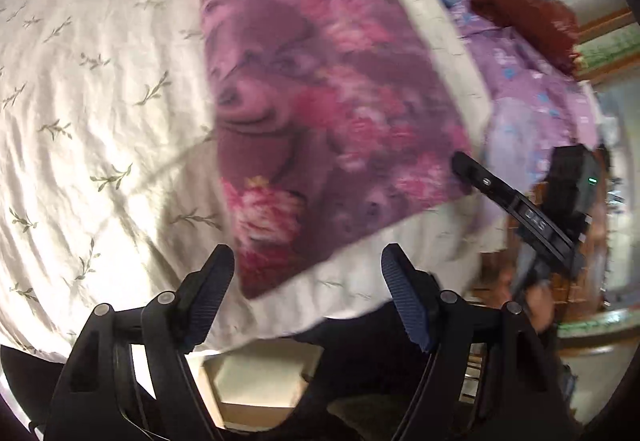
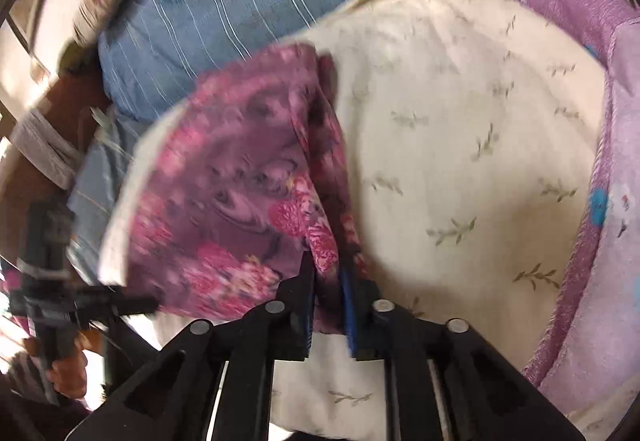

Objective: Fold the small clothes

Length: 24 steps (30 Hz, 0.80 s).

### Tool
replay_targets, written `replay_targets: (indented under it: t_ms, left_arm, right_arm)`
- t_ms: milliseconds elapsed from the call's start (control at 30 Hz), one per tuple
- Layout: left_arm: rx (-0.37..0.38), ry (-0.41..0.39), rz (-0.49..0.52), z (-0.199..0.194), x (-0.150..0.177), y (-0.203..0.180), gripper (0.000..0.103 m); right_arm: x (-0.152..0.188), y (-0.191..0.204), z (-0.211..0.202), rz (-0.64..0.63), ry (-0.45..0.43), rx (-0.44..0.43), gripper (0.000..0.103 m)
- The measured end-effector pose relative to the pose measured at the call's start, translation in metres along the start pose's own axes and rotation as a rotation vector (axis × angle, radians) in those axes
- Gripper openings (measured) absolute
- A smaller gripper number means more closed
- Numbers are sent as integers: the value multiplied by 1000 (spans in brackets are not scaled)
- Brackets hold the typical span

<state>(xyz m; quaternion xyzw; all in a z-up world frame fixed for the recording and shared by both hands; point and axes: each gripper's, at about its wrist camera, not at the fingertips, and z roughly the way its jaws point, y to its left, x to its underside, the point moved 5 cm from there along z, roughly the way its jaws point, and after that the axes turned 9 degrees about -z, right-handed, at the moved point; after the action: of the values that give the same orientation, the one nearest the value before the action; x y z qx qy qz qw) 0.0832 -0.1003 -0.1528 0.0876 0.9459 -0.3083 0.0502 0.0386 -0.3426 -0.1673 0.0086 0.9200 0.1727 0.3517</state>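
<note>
Right wrist view, nearest: right tongs [image 2: 328, 277] pinched on a gathered edge of the floral cloth [image 2: 240, 177], its fabric bunched between the pads, likely so that edge can be carried over for a fold.
Left wrist view, nearest: left tongs [image 1: 308, 281] wide apart with nothing between them, hovering just off the cloth's near corner, apparently lining up for a second hold.
Floral cloth: purple and pink, spread mostly flat on the cream sprigged sheet [image 1: 100, 101] of the bed, one side lifted by the right tongs.
Stage, as judged: the fold is starting; the cloth is not yet doubled.
Farther off: blue striped fabric [image 2: 240, 1] and lilac flowered fabric [image 2: 580, 1] lie beyond the sheet.
</note>
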Motion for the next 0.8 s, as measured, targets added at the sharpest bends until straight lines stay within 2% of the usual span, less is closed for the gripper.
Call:
replay_targets:
  t_ms: [33, 67, 133, 233, 400, 467, 533, 600, 667, 733, 800]
  left_arm:
    - [44, -11, 14, -13, -3, -3, 76]
    - [66, -27, 16, -22, -7, -4, 76]
    - [96, -81, -3, -37, -24, -5, 77]
    - [91, -97, -99, -31, -57, 5, 77]
    - [79, -66, -221, -3, -99, 23, 77]
    - [104, -41, -247, 9, -106, 19, 77]
    - [134, -59, -226, 5, -109, 16, 77]
    - [131, -73, -211, 4, -111, 19, 77]
    - [140, -53, -210, 4, -109, 28, 77]
    - [138, -32, -211, 10, -108, 30, 77]
    - [136, -33, -201, 12, -107, 30, 77]
  right_arm:
    - [-4, -1, -6, 12, -20, -20, 29]
    - [-9, -4, -14, 31, -48, -31, 43]
    - [-23, -11, -25, 78, -110, -60, 56]
    - [-44, -22, -16, 133, -137, -114, 57]
    - [-61, -36, 34, 205, -84, -157, 57]
    - [-61, -30, 52, 237, -37, -204, 56]
    - [-64, -1, 49, 156, -44, -271, 56]
    - [-65, 28, 43, 23, -38, -241, 58]
    - [-67, 49, 41, -115, -36, -219, 71]
    - [-72, 46, 49, -137, -23, -200, 71]
    - [-76, 29, 64, -101, 7, -162, 71]
